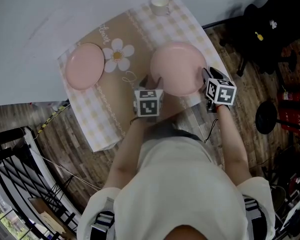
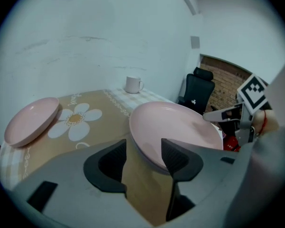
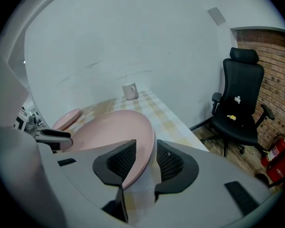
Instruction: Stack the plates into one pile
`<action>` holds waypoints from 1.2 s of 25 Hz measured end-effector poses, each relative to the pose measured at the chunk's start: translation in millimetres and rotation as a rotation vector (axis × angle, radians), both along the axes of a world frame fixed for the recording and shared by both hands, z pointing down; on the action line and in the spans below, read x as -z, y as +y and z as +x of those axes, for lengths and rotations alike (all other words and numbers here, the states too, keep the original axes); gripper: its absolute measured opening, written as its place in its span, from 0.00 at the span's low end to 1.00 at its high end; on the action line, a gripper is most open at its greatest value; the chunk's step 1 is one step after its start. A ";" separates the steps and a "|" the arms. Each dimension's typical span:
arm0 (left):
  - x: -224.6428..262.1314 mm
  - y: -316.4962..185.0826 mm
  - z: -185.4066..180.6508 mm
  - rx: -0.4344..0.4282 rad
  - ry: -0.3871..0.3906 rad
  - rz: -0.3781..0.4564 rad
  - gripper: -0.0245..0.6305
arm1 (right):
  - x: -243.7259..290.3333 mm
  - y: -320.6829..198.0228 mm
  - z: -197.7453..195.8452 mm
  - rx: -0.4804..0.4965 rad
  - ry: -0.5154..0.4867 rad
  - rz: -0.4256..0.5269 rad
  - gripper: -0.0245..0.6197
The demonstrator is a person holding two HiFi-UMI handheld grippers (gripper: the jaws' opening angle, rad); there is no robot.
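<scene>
A large pink plate is at the near right of the table, with both grippers at its rim. My left gripper stands open at its near-left edge; in the left gripper view the plate reaches in between the wide jaws, with a clear gap at the left pad. My right gripper is at the right edge. There the rim runs between the jaws, which stand slightly apart from it. A second pink plate lies alone at the far left.
A white mug stands at the table's far edge against the wall. A checked cloth with a daisy print covers the table. A black office chair and red fire extinguishers stand on the wooden floor to the right.
</scene>
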State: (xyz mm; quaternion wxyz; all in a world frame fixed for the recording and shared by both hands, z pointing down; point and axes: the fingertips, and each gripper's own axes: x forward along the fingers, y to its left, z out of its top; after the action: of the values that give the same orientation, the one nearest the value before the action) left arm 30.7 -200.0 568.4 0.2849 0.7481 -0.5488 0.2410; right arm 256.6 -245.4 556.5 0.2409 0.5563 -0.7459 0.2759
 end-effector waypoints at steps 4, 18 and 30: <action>-0.6 -4.5 0.8 0.010 0.038 -0.013 0.37 | -8.0 2.7 -5.1 0.011 -0.010 -0.023 0.26; -29.7 -12.1 10.0 0.006 0.088 -0.108 0.40 | -31.0 9.3 -17.8 0.013 -0.043 -0.089 0.30; -35.4 -14.1 13.9 0.007 0.086 -0.122 0.34 | -34.2 6.4 -14.6 0.000 -0.004 -0.089 0.29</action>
State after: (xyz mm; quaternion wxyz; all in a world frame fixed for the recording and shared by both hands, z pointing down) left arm 44.6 -214.1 603.8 0.3540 0.7371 -0.5230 0.2404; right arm 242.0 -239.0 590.7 0.2639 0.5445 -0.7333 0.3101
